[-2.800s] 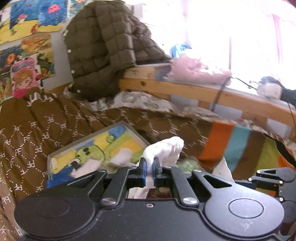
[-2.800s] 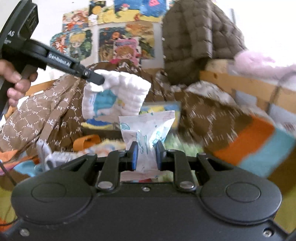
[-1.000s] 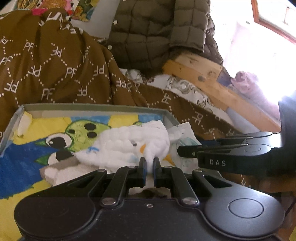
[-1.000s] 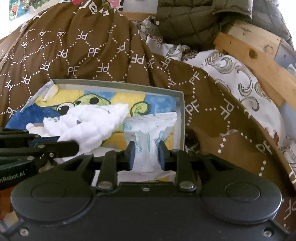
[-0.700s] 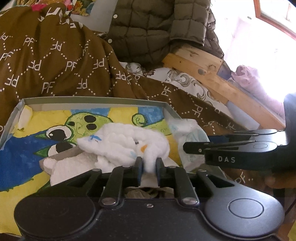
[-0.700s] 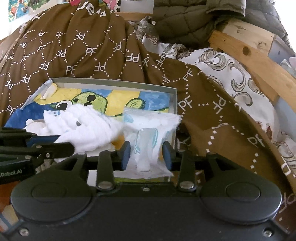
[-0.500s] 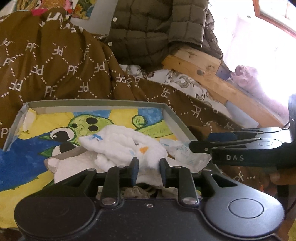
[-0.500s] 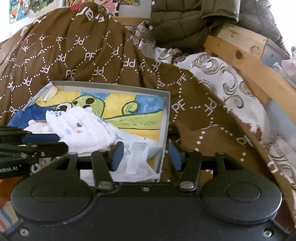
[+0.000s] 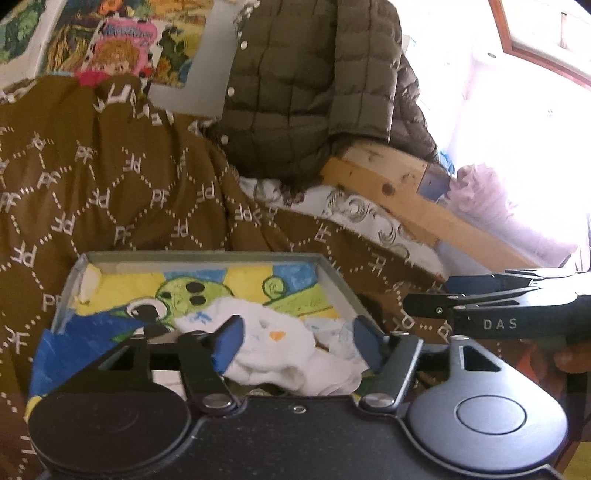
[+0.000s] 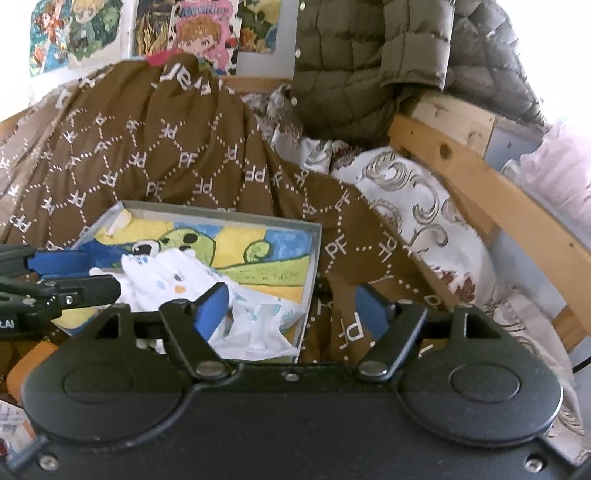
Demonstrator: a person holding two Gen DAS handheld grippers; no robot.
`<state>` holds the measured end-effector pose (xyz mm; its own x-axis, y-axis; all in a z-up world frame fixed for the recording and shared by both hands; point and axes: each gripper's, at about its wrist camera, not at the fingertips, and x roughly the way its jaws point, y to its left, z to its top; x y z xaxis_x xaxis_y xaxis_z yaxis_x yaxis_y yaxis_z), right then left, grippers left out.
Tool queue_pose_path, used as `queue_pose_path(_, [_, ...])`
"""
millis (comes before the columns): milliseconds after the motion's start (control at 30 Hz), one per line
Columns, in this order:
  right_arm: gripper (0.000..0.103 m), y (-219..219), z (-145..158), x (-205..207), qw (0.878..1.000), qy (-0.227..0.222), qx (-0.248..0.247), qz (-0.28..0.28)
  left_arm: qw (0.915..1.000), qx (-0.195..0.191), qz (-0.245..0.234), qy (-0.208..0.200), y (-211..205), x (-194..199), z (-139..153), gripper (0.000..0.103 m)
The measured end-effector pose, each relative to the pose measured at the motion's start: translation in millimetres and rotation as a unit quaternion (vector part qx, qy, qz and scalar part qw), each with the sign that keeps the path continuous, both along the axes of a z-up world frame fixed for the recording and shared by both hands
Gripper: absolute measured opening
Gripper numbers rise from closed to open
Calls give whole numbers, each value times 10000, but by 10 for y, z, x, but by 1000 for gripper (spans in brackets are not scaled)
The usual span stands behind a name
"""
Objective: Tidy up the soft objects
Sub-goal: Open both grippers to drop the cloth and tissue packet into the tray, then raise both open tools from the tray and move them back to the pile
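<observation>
A shallow grey cardboard box (image 9: 334, 282) whose bottom is painted with a green cartoon creature on yellow and blue lies on a brown blanket (image 9: 122, 184) printed all over with white "PF" letters inside dotted diamonds; larger white letters run along the blanket's top fold but read upside down and cannot be made out for certain. Inside the box, at its near end, lies a white crinkled cotton cloth (image 9: 273, 343) with small blue and orange prints, and touching it on the right a white plastic-wrapped packet (image 10: 258, 321) with pale blue markings, lying against the box's right wall. The left gripper (image 9: 295, 341) has its blue-padded fingers (image 9: 229, 341) spread wide apart on either side of the cloth, gripping nothing. The right gripper (image 10: 291, 306) is likewise spread wide: its left finger is over the packet inside the box, while its right finger is outside the box wall, over the blanket. In the left wrist view the right gripper's black body bears the white letters "DAS"; in the right wrist view the left gripper's body shows only the ending "AI". Behind the blanket a quilted olive-brown puffer jacket (image 9: 314, 81) hangs over a pale wooden bed rail (image 10: 480, 184), and colourful cartoon posters (image 10: 199, 26) cover the wall, their pink lettering too blurred to read.
</observation>
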<state>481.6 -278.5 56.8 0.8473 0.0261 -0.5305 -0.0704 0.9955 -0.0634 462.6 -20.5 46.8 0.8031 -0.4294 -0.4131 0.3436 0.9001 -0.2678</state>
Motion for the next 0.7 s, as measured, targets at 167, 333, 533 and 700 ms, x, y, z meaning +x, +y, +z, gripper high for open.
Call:
queue_pose_path(167, [80, -43, 255, -245, 9998, -199, 51, 40, 9996, 3, 95, -248, 18, -191, 192, 84])
queue_pose_path(333, [89, -58, 491, -523, 9992, -377, 65, 104, 9989, -59, 217, -417, 73, -397, 366, 98])
queue_pose_path(533, [97, -6, 762, -897, 9979, -600, 133, 187, 9977, -94, 283, -609, 116, -633, 541, 102])
queue_pose_path(700, [102, 10, 993, -1224, 9960, -831, 204, 249, 9955, -16, 513, -796, 91, -871, 661, 102])
